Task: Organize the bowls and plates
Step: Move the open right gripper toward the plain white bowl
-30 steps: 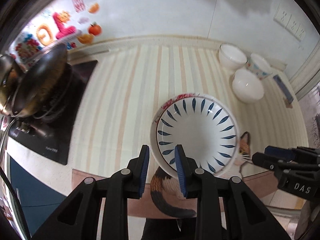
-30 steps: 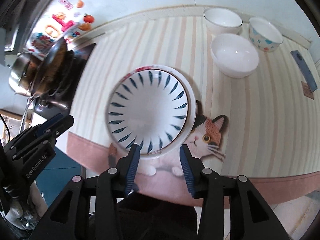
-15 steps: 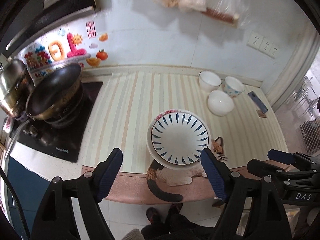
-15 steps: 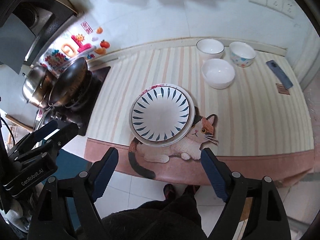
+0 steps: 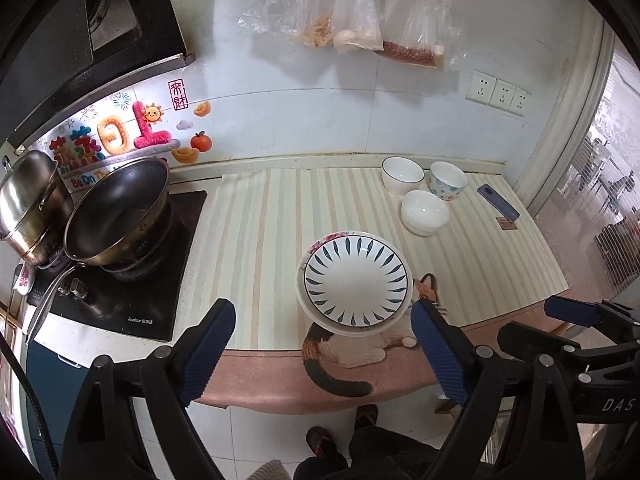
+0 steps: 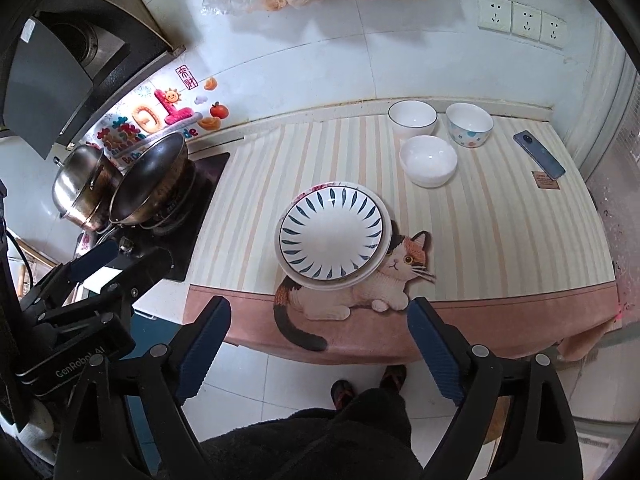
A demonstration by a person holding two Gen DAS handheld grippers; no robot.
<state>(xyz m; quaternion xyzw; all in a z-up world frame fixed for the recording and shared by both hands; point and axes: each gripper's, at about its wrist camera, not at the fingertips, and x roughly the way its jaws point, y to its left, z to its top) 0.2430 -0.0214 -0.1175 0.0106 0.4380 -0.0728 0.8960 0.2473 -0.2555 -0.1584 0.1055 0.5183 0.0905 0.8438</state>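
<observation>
Plates stacked nr front edge, bowls loose at far right – both grippers empty, held back off counter

Striped mat (image 6: 500, 232) w/ cat print drapes over near edge; snag it w/ a finger & everything slides. Plate stack (image 6: 334, 236), blue-leaf plate on top of a wider plate, sits off-centre close to that edge, so a nudge from below cd tip it to the floor. Three bowls (image 6: 428, 160) cluster far right, nearly touching; reaching one may knock a neighbour or the phone (image 6: 538, 153) beside them. Left gripper (image 5: 322, 354) jaws spread wide, nothing between; right gripper (image 6: 318, 354) same, wide apart & empty
</observation>
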